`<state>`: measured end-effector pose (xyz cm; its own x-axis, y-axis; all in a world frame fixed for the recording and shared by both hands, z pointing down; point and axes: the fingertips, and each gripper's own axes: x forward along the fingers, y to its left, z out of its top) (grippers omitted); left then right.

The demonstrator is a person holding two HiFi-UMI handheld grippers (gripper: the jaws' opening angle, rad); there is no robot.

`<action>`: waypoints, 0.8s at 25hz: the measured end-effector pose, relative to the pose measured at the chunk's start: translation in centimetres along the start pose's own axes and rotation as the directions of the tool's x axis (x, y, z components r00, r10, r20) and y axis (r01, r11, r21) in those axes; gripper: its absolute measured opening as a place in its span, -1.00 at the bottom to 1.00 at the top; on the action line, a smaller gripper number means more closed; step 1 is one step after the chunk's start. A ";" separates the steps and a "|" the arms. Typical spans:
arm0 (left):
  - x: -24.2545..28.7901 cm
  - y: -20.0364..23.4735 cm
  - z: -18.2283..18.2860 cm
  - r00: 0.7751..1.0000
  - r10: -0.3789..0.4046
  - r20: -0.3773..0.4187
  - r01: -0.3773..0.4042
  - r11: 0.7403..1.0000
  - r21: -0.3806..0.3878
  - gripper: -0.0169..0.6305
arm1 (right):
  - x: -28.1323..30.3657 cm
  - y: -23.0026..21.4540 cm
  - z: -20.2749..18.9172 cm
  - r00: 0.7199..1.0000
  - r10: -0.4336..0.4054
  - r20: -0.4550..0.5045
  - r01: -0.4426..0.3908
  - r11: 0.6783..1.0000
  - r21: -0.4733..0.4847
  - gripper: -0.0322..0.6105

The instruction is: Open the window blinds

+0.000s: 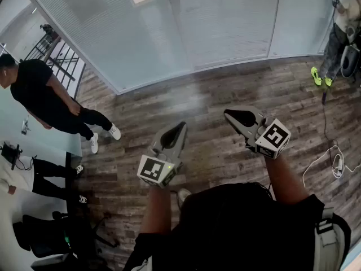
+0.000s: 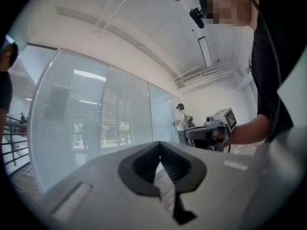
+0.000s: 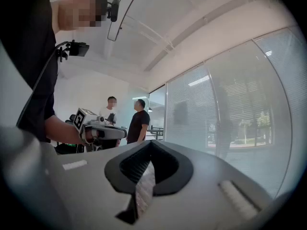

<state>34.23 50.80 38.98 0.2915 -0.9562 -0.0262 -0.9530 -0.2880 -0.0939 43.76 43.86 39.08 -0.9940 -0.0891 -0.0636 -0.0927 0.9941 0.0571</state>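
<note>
Both claws are closed and have hold of nothing. In its own view the left claw (image 2: 160,169) shows its ribbed pads meeting along a seam, and the right claw (image 3: 146,171) looks the same. I'm holding them level, side by side, over the wooden floor (image 1: 225,89), pointing at the glass wall.

The blinds (image 1: 169,27) hang behind that glass with their slats closed, so the task hasn't begun. They run along the wall from its far left end to the upright frame post near its right end. The bottom edge meets the floor along the sill line. They are well apart from both claws, with a stretch of bare floor between. From the left claw the blinds (image 2: 72,119) fill the left and middle of the view; from the right claw they (image 3: 230,114) sit to the right.

I judge the step in hand to be the approach, and doing it well means finding the control first. I can't make out any cord, wand or knob, so I would walk in and scan the frame post and panel edges. I'd open one claw only when the control is close in front of it. A person in black (image 1: 45,97) stands near the wall's left end, so I'd keep right.
</note>
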 end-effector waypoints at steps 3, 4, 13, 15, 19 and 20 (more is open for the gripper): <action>0.0 0.1 -0.1 1.000 0.002 0.004 -0.002 1.000 0.005 -0.94 | 0.2 0.2 0.6 1.000 0.007 0.030 -0.008 1.000 0.016 -0.88; 0.0 0.2 -0.1 1.000 0.005 0.014 -0.005 1.000 0.009 -0.93 | 0.3 0.2 0.8 0.999 0.005 0.038 -0.006 1.000 0.021 -0.88; 0.0 0.4 -0.6 0.999 0.004 0.033 -0.006 0.999 0.037 -0.93 | 0.3 -0.2 1.2 0.998 -0.005 0.070 0.004 1.000 0.020 -0.88; 0.1 0.2 -0.2 1.000 0.002 0.025 -0.003 1.000 0.024 -0.93 | 0.1 -0.5 1.6 0.995 -0.024 0.098 0.020 0.999 0.042 -0.88; -0.2 0.6 -0.7 1.000 0.009 0.020 -0.010 0.999 0.043 -0.93 | -0.1 -1.0 1.1 0.995 -0.025 0.102 0.022 0.999 0.033 -0.88; -0.1 0.4 -0.6 1.000 0.009 0.011 -0.009 0.999 0.031 -0.93 | -0.2 -1.0 0.8 0.995 -0.019 0.098 0.016 1.000 0.026 -0.88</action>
<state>33.75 50.76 39.50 0.2842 -0.9580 -0.0380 -0.9526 -0.2777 -0.1242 44.08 42.98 38.21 -0.9816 -0.1008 -0.1624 -0.1071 0.9938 0.0304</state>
